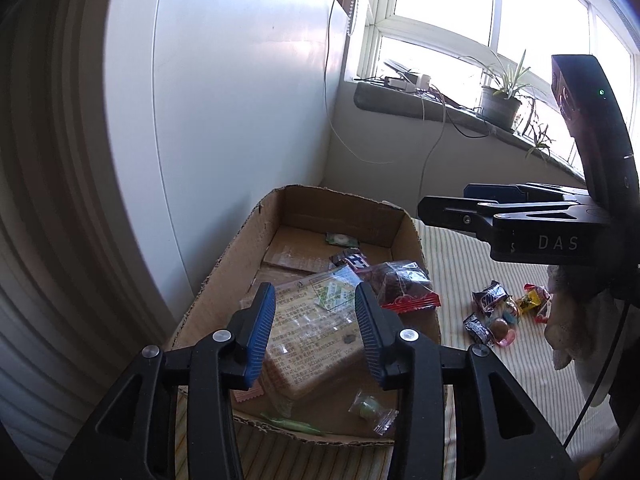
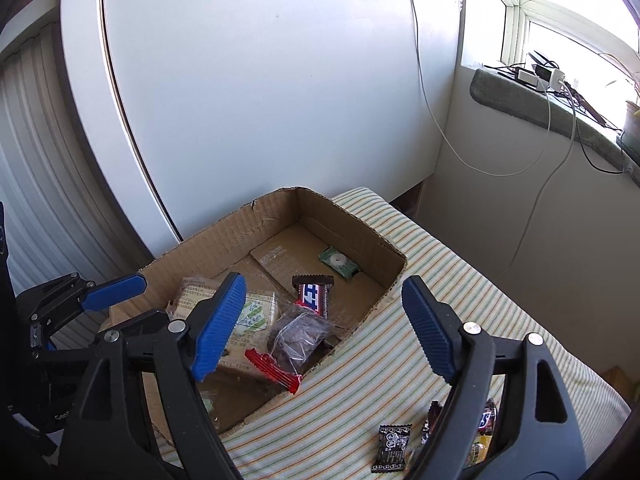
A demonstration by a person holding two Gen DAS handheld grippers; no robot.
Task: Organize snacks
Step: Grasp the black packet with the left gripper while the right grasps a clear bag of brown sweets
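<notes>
Several wrapped snacks (image 2: pixel 304 336) fill a cardboard box (image 2: pixel 360 236).

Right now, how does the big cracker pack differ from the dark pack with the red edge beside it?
The cracker pack is larger, flat, pale and covered in printed text. The dark pack is smaller, lumpier, clear plastic over something dark, with a red crimped edge. Both lie loose in the cardboard box, touching; neither is held.
</notes>
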